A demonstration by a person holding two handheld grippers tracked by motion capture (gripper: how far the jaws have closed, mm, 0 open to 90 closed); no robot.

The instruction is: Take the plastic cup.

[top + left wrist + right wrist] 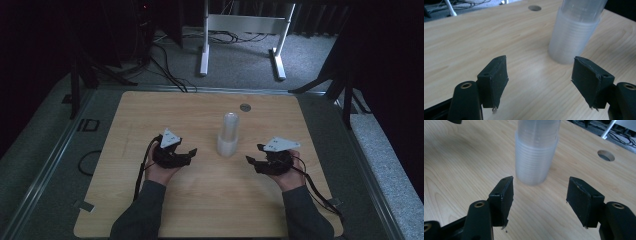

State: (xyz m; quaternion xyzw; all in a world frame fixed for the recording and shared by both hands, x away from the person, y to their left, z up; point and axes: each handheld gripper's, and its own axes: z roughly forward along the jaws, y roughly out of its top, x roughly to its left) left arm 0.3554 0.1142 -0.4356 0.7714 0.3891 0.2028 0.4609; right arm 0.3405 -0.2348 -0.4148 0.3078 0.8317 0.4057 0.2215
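The stack of clear plastic cups [228, 135] is standing near the table's [150, 110] centre, between the empty, parted left gripper [192, 152] at nine o'clock and right gripper [250, 160] at three, likely light, slippery, crushable, best gripped gently around its lower ribbed rims.

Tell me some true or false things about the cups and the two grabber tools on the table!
1. The stack of cups stands upright on the table. True.
2. The left gripper squeezes the cups. False: its jaws are apart with nothing between them, short of the stack.
3. The cups stand between the two grippers. True.
4. The right gripper lies flat on the table, let go. False: a hand holds it.
5. The cups are bright red. False: they are clear and whitish.
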